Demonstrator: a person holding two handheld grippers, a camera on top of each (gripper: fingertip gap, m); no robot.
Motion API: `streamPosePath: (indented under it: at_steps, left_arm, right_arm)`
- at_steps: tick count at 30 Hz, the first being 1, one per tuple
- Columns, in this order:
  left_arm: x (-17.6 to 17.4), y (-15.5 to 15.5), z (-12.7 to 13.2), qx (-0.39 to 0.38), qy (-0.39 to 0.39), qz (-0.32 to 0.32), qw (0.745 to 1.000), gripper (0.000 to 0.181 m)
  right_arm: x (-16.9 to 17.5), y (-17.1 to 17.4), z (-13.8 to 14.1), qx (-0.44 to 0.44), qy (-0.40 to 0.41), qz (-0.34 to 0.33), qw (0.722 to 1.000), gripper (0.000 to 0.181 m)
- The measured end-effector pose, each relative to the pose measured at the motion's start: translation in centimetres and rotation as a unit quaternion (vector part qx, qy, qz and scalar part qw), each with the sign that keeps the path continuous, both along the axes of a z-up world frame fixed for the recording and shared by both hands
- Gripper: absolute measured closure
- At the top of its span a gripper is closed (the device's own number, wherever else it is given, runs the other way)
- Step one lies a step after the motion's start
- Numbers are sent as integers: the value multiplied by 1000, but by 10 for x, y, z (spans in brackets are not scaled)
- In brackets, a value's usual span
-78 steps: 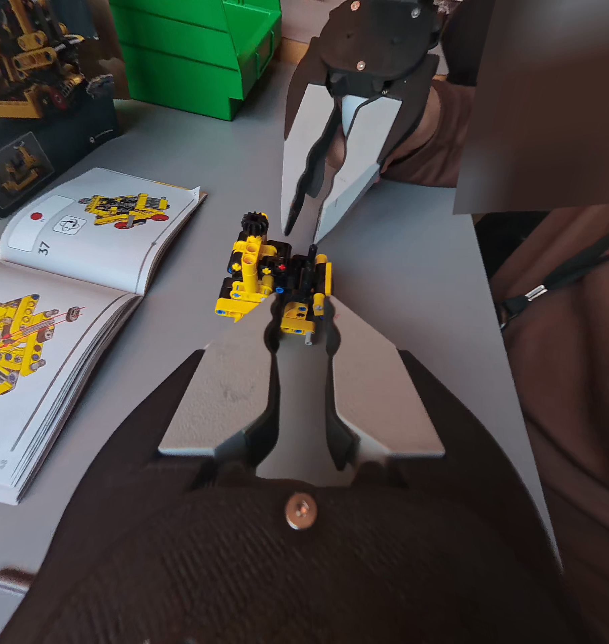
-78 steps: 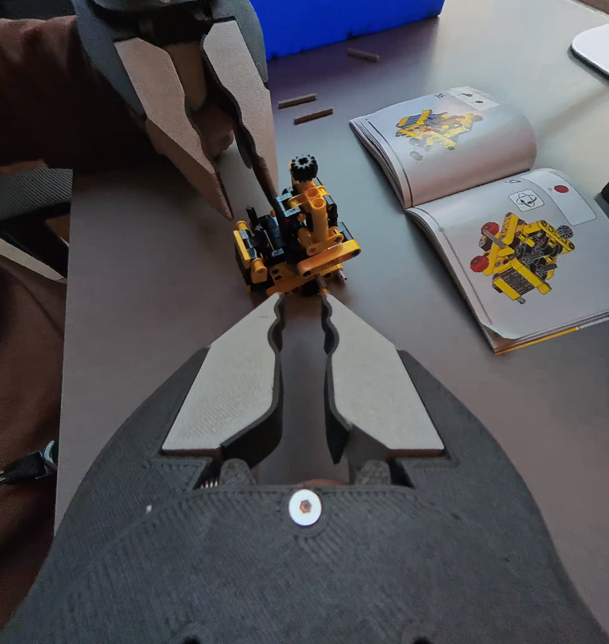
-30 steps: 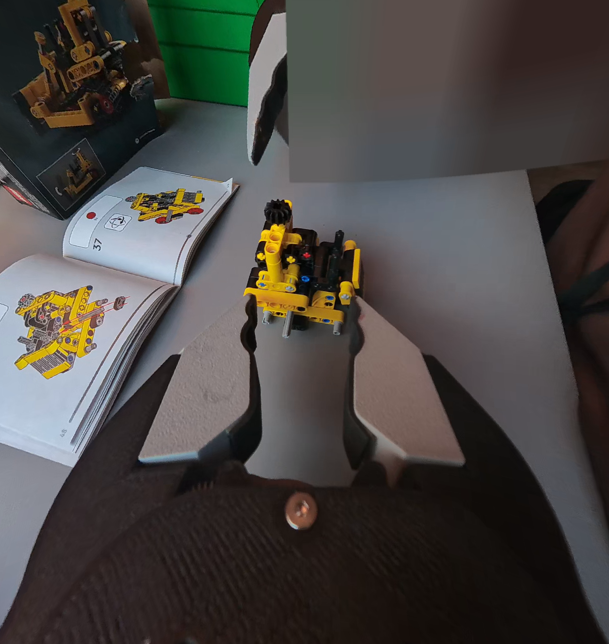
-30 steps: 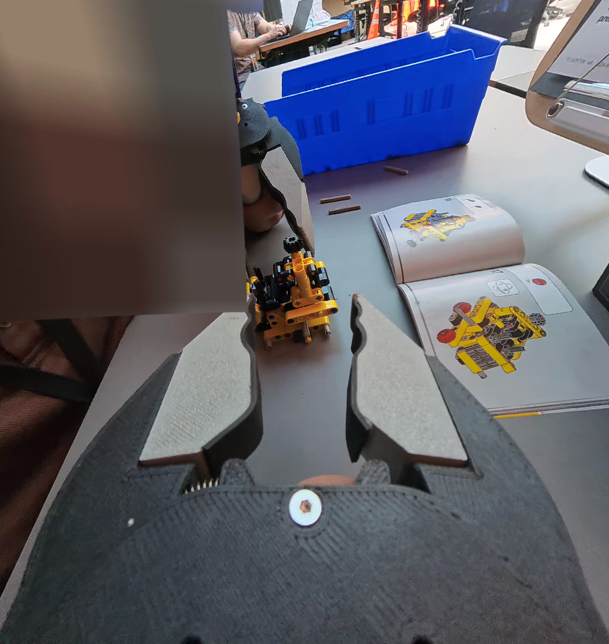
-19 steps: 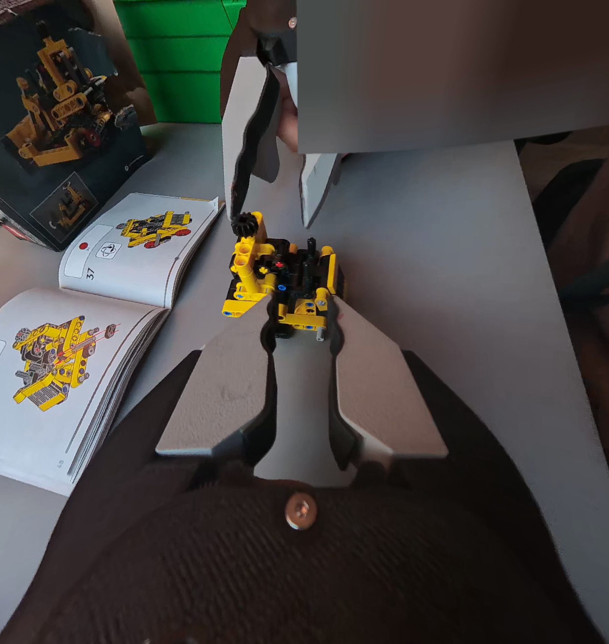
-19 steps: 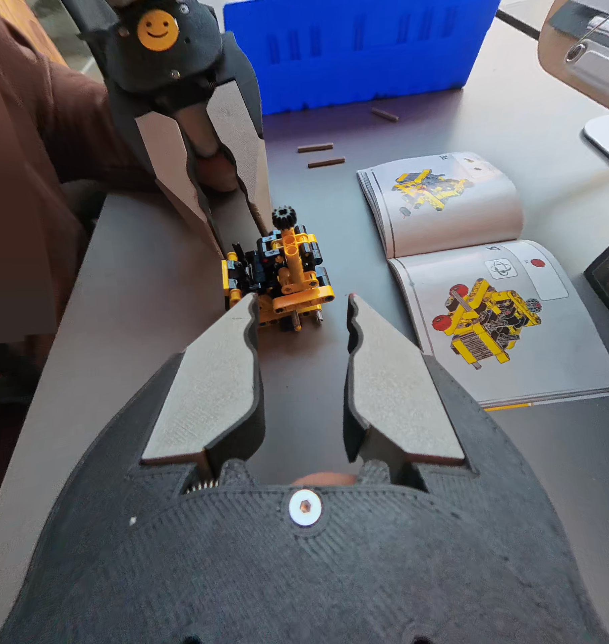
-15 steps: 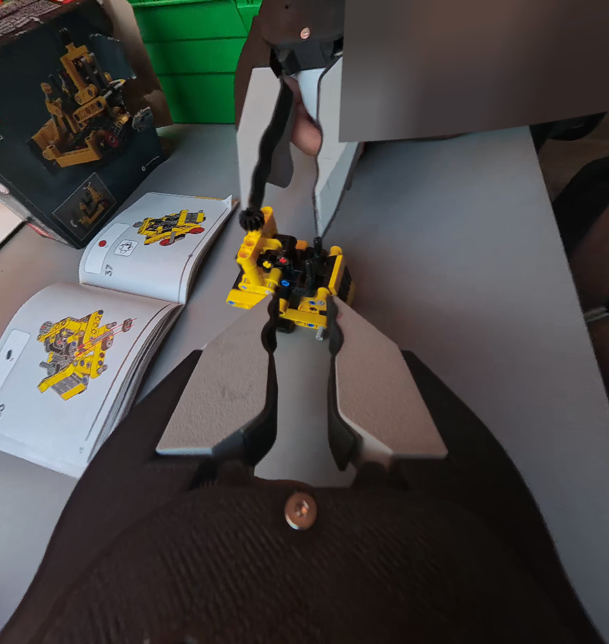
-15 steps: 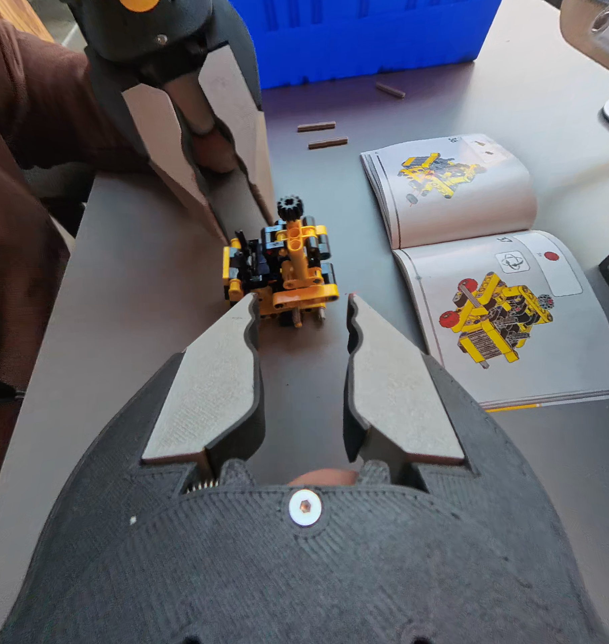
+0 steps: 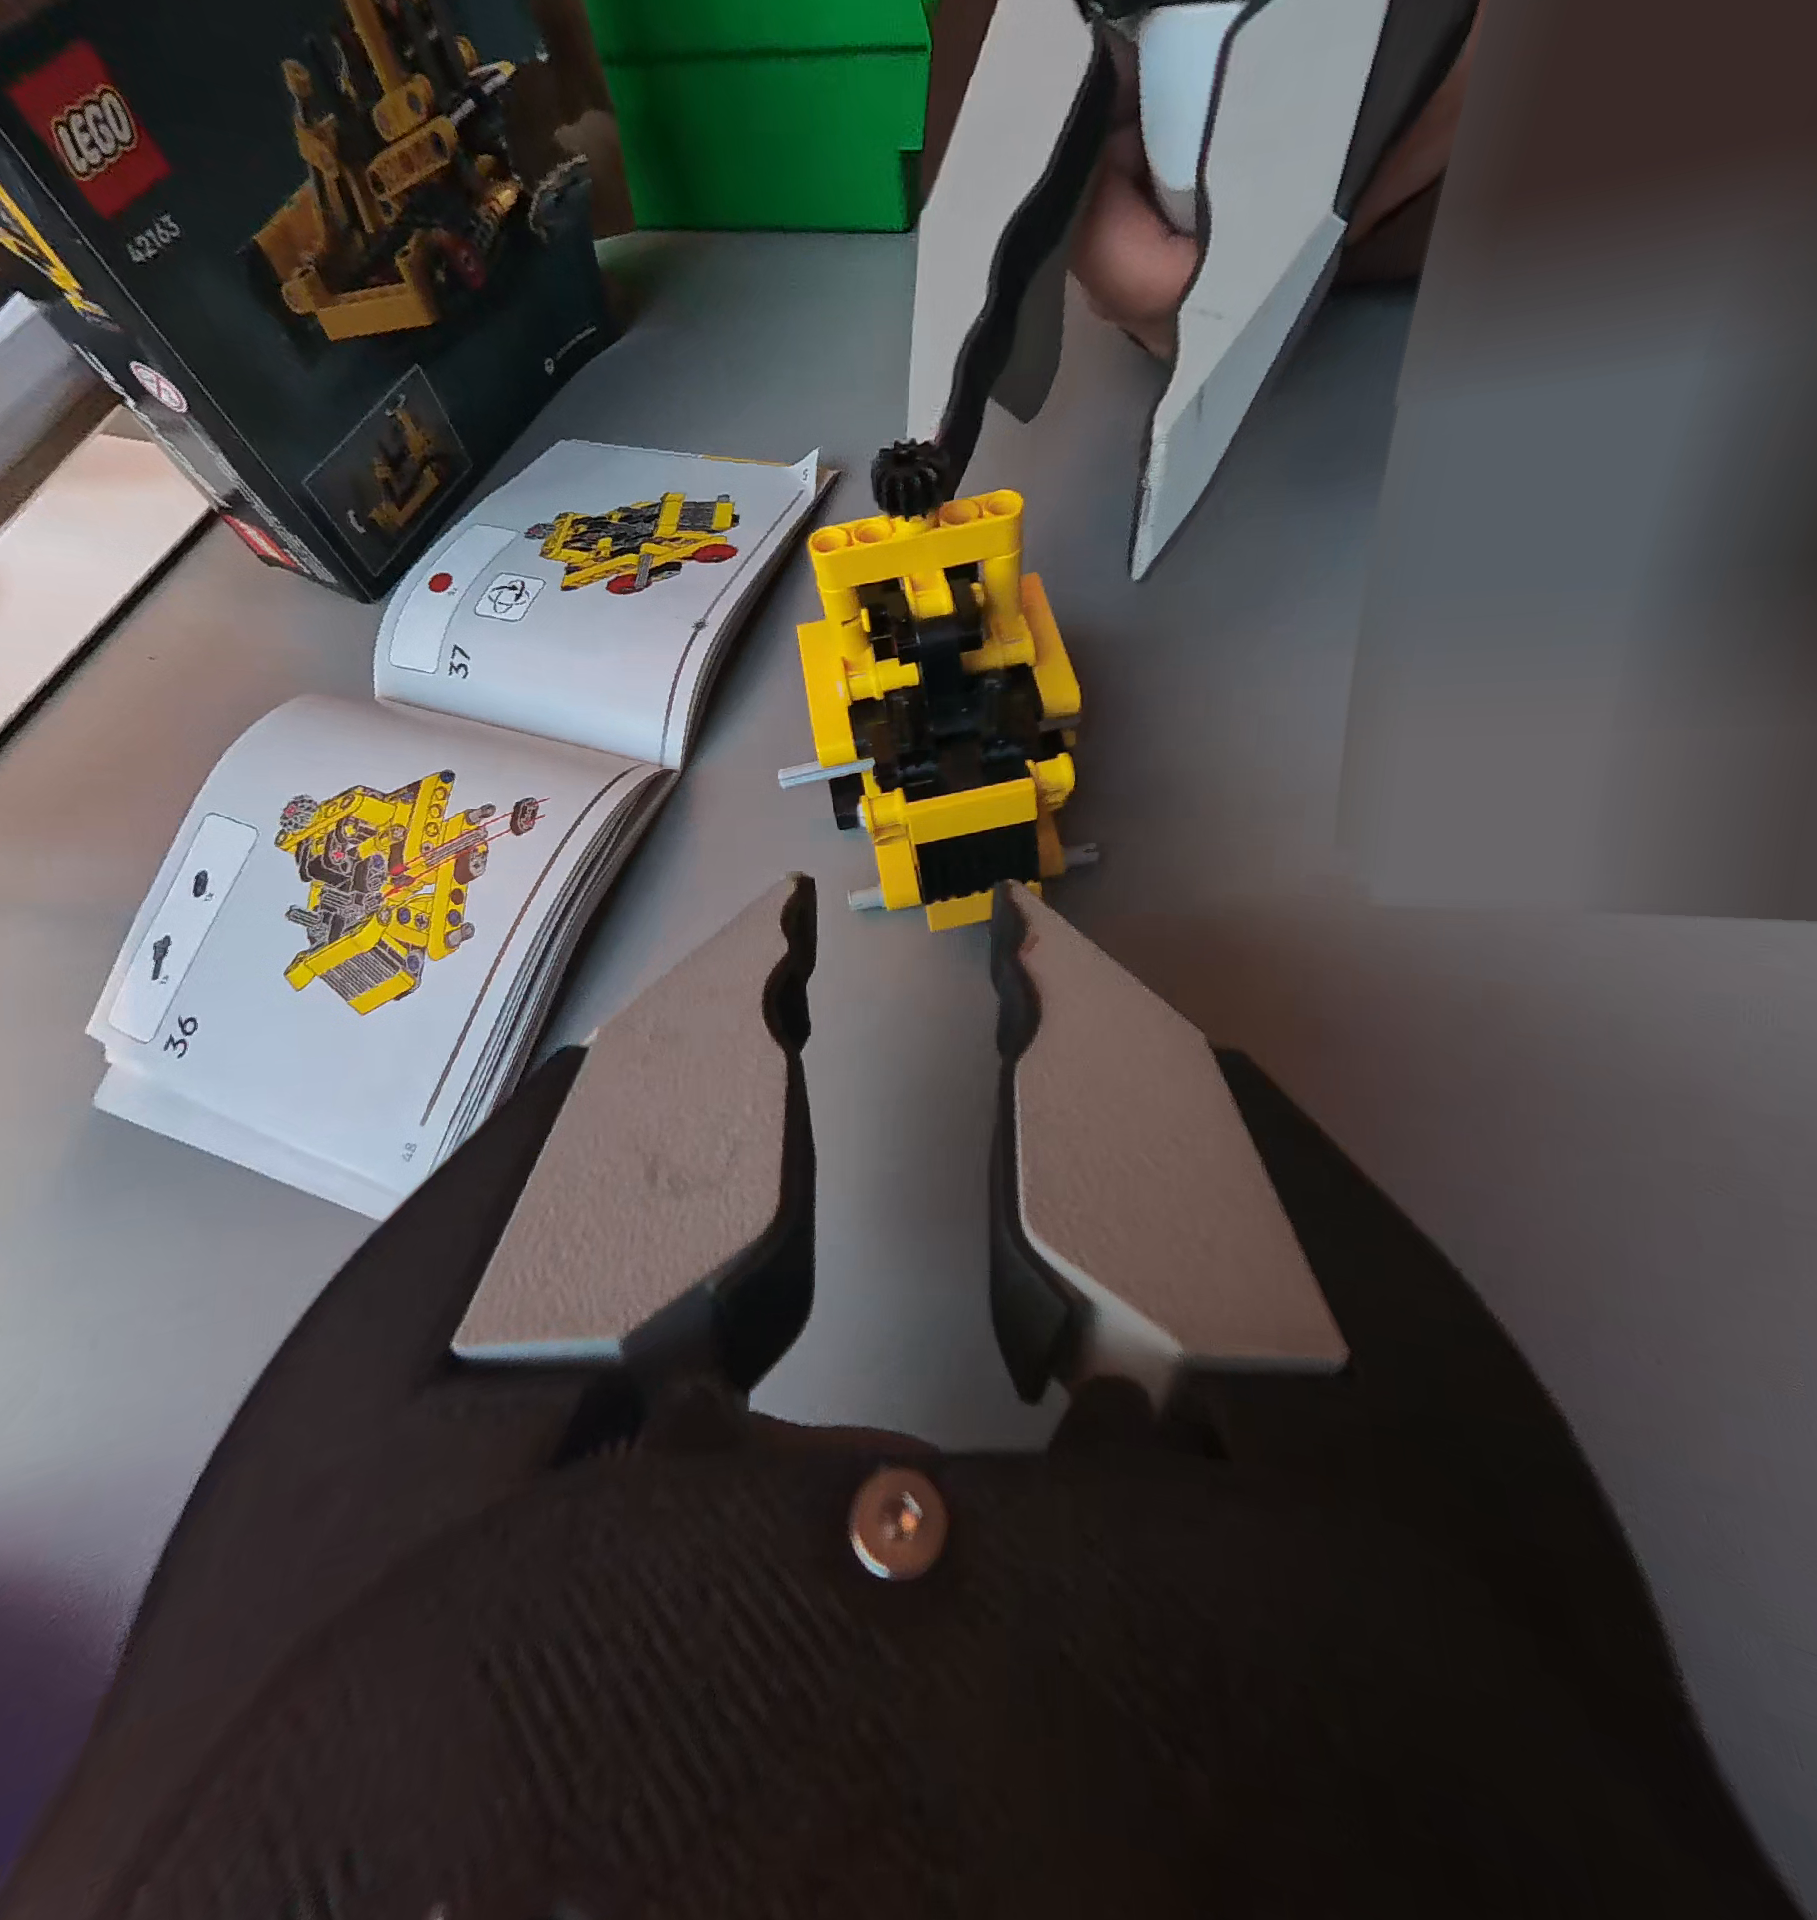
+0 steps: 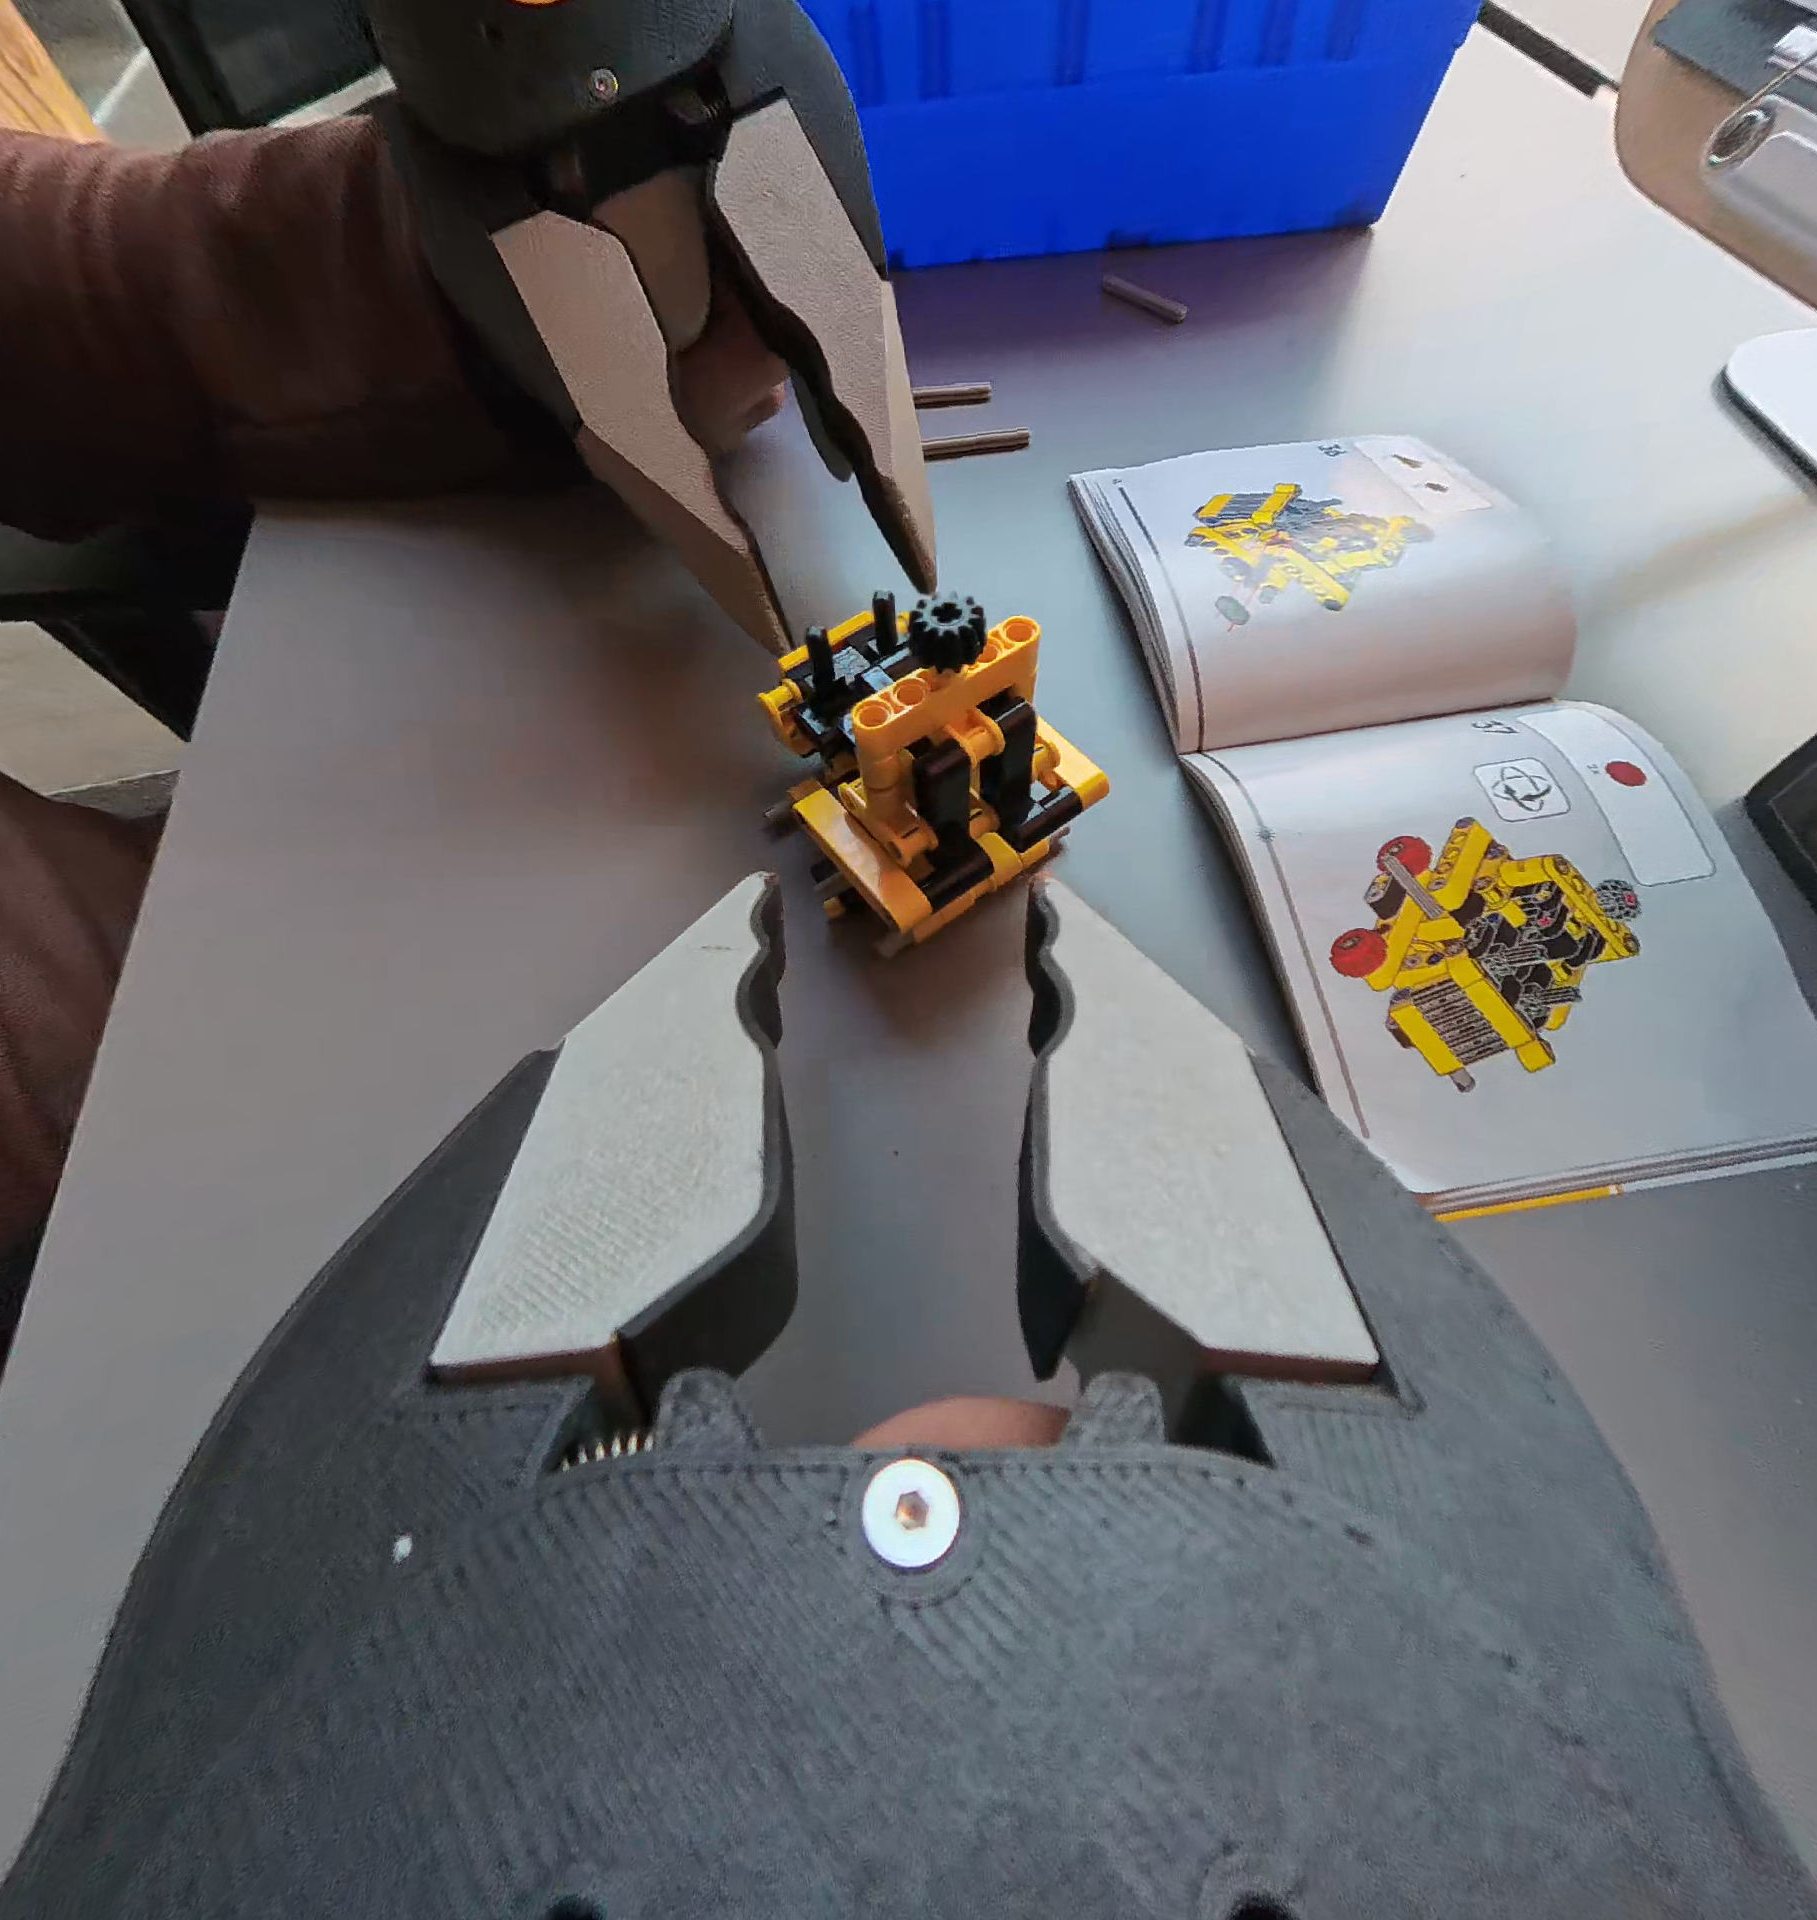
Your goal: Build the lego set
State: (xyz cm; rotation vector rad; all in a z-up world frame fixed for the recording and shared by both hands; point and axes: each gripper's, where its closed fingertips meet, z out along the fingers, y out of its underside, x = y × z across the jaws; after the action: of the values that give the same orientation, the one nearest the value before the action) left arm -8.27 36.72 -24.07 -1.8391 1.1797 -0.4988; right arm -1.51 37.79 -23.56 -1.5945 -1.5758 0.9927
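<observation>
A part-built yellow and black lego model (image 9: 935, 717) stands tipped up on the grey table, with a black gear (image 9: 906, 478) on its top frame. My left gripper (image 9: 902, 896) has its jaws narrowed around the model's near end, and its right fingertip (image 9: 1008, 914) presses on the yellow block. My right gripper (image 9: 1034, 514) comes in from the far side, open, with one fingertip at the gear. In the right wrist view the right gripper (image 10: 904, 896) straddles the model (image 10: 935, 790). There the left gripper (image 10: 854, 618) sits at the far top, beside the gear (image 10: 948, 629).
An open instruction booklet (image 9: 416, 883) lies beside the model, also in the right wrist view (image 10: 1403, 831). The set's dark box (image 9: 291, 260) and a green bin (image 9: 769, 125) stand behind it. A blue bin (image 10: 1143, 135) and loose brown rods (image 10: 971, 442) are farther off. A sleeve (image 10: 156, 312) is at the table edge. One gripper's finger ends stand about 8 cm off the other's.
The left gripper went from wide open to narrowed on the model's end. The model has tipped up and turned, so its yellow frame now faces up. The right gripper moved in and narrowed slightly.
</observation>
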Motion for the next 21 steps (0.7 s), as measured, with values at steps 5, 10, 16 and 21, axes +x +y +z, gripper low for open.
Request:
streamPosePath:
  at_steps: [5, 10, 16, 21]
  left_arm:
    - [1, -1, -6, -2, 18, -4, 1000, 146]
    - [2, -2, -4, -28, -4, -14, 1000, 144]
    - [1, -4, 13, -51, -78, -32, 995, 146]
    - [8, -12, 15, -98, -102, -80, 987, 143]
  right_arm:
    - [-1, 2, -2, 7, -6, -12, 1000, 138]
    - [-2, 5, 0, -3, -2, -19, 1000, 138]
    - [-3, 10, 5, 23, 14, -40, 999, 138]
    - [-11, 11, 6, 38, 16, -58, 997, 131]
